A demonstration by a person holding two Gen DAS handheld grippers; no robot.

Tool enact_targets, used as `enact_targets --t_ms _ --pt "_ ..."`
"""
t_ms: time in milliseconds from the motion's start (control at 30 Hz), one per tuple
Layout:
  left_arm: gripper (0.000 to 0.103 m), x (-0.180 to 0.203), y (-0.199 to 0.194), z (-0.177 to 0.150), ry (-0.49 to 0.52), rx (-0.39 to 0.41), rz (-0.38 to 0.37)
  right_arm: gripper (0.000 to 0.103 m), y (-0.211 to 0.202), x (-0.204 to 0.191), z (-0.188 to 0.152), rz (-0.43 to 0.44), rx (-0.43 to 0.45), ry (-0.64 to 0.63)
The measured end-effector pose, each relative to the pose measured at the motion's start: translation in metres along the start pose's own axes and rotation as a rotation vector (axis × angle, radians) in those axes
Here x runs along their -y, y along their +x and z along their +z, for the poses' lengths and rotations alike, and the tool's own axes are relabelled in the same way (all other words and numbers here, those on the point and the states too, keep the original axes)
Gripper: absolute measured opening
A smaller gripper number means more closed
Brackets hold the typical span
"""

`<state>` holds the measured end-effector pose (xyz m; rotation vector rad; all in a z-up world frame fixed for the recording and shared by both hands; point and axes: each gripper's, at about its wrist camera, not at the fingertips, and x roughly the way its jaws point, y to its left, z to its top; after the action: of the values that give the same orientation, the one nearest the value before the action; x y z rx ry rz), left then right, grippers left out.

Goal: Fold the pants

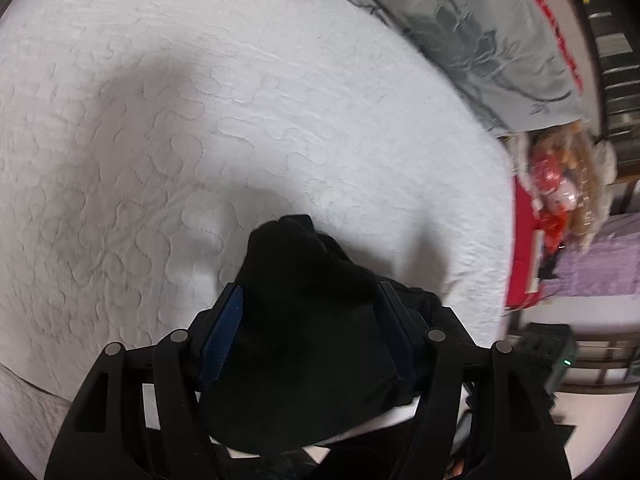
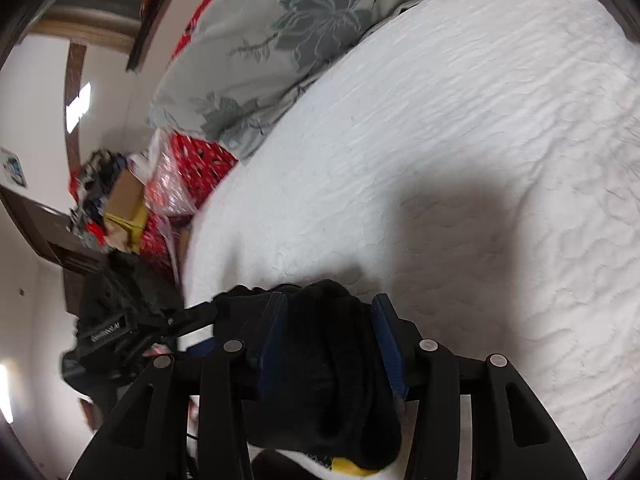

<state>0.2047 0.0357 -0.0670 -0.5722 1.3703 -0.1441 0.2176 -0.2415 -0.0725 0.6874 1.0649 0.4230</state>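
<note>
While you hold both tools over the bed (image 1: 200,120), your left hand-held gripper (image 1: 310,300) clamps a bunched fold of the black pants (image 1: 304,320) between its blue pads. Your right hand-held gripper (image 2: 330,312) likewise pinches a thick wad of the same fabric. The pants hang lifted above the white quilted bedspread, near the floral pillow (image 2: 280,40).

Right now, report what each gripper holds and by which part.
Both hold the black pants. The left gripper and right gripper each clamp a bunched wad of the fabric above the white bedspread; which part of the pants cannot be told.
</note>
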Motion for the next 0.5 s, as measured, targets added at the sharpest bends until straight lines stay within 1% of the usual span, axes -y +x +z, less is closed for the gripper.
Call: enact_targets --t_ms 67,100,133,167,200,233,267,300,333,367,400,467,500 --pt "0.066 0.001 0.007 0.004 -0.012 -0.013 0.024 0.036 0.004 -0.003 -0.001 -0.045 -0.004 -0.037" --pt "0.066 0.001 0.010 0.004 -0.012 -0.009 0.039 0.028 0.003 -0.005 -0.002 -0.053 -0.002 -0.043" --pt "0.066 0.003 0.014 0.005 0.000 -0.010 0.058 0.022 -0.001 -0.003 -0.002 -0.042 0.018 -0.030" --pt "0.066 0.005 0.019 0.004 0.012 -0.016 0.077 0.021 -0.006 0.002 -0.003 -0.039 0.032 -0.012" --pt "0.066 0.007 0.026 0.004 0.023 -0.023 0.106 0.016 -0.008 0.009 -0.003 -0.051 0.037 0.006" --pt "0.066 0.008 0.033 0.003 0.030 -0.045 0.117 0.011 -0.006 0.019 -0.003 -0.094 0.024 0.022" --pt "0.066 0.008 0.036 0.003 0.028 -0.057 0.114 0.011 -0.004 0.029 -0.003 -0.120 0.007 0.044" --pt "0.066 0.007 0.034 0.002 0.019 -0.058 0.101 0.015 -0.002 0.042 -0.004 -0.127 -0.027 0.087" --pt "0.066 0.005 0.029 0.001 0.007 -0.051 0.074 0.015 -0.005 0.048 -0.006 -0.093 -0.028 0.119" --pt "0.066 0.001 0.020 -0.001 -0.004 -0.040 0.041 0.016 -0.011 0.052 -0.008 -0.048 -0.015 0.146" --pt "0.066 -0.003 0.011 -0.004 -0.014 -0.028 0.024 0.016 -0.020 0.052 -0.010 -0.010 0.004 0.156" --pt "0.066 -0.015 -0.010 -0.014 -0.040 0.008 -0.025 0.018 -0.037 0.047 -0.014 0.061 0.011 0.138" --pt "0.066 -0.021 -0.017 -0.020 -0.057 0.013 -0.048 0.022 -0.047 0.044 -0.018 0.088 0.006 0.134"
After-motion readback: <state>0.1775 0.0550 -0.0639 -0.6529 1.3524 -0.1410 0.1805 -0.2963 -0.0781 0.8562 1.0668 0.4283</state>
